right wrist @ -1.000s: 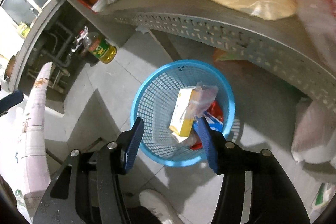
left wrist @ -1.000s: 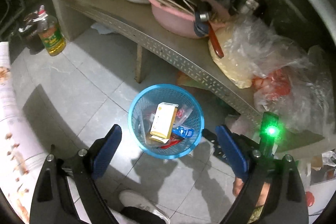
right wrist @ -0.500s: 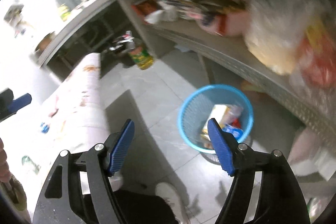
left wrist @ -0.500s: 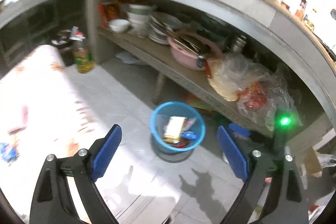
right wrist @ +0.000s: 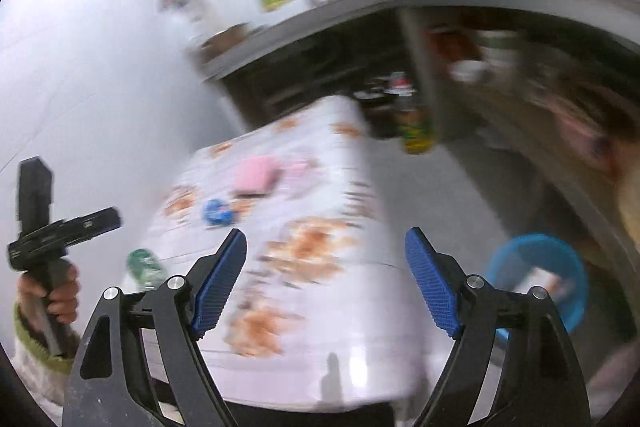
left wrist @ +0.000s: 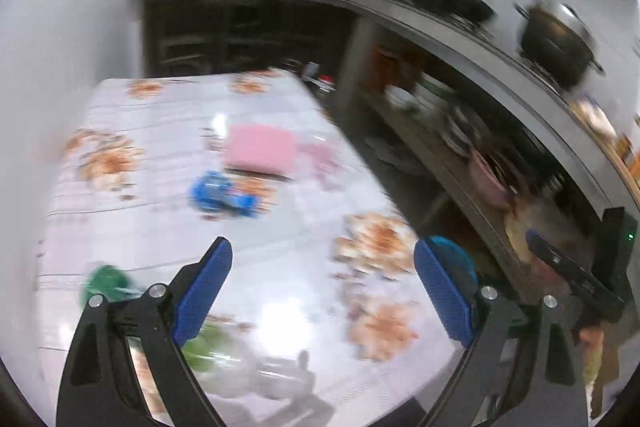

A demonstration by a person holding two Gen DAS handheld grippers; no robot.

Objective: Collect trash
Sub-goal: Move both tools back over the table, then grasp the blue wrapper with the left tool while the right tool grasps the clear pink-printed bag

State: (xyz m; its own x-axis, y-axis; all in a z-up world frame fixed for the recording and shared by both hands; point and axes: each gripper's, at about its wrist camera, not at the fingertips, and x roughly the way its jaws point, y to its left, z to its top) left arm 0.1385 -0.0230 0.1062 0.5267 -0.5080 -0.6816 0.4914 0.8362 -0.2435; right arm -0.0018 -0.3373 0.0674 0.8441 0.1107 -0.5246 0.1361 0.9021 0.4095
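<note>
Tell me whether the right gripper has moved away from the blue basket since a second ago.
Yes. The right gripper has swung up and away from the basket, which now sits low on the right, and it faces the table; its jaws are opening, with nothing between them.

We see the table under a glossy floral cover, smooth enough to throw back glare; at its twelve o'clock lies a matt pink pad, soft-looking, perhaps cloth; the blue wrapper looks like shiny plastic; our gripper pads are ribbed blue on matt black plastic arms; the blue basket, at three o'clock, is plastic mesh; the pot looks like dull metal.
</note>
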